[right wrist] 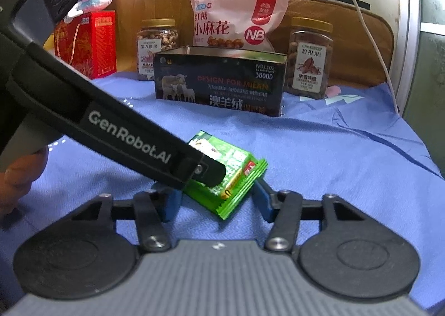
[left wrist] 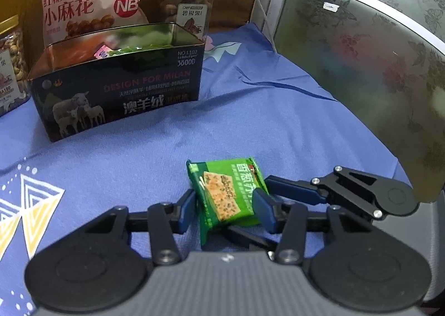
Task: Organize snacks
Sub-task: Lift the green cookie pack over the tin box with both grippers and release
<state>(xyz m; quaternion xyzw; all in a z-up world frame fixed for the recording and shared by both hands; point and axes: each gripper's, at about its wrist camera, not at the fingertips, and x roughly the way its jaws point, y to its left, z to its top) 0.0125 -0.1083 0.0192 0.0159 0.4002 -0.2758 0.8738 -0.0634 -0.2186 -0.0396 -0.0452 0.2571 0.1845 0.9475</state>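
A green cracker packet (left wrist: 228, 196) lies on the blue cloth (left wrist: 139, 154) between the fingers of both grippers. My left gripper (left wrist: 226, 211) has its blue pads around the packet, close to its sides. My right gripper (right wrist: 218, 203) is open, its pads standing apart on either side of the same packet (right wrist: 230, 177); its fingers also show in the left wrist view (left wrist: 294, 191). The left gripper's black body (right wrist: 125, 135) crosses the right wrist view and covers part of the packet. A dark open tin box (left wrist: 116, 88) with small snacks inside stands behind.
A pink snack bag (right wrist: 236, 18) and nut jars (right wrist: 310, 57) (right wrist: 155, 46) stand behind the tin (right wrist: 222, 79). A red carton (right wrist: 89, 43) with a plush toy is at the far left. A glass door (left wrist: 361, 52) and a white cable (right wrist: 370, 32) are on the right.
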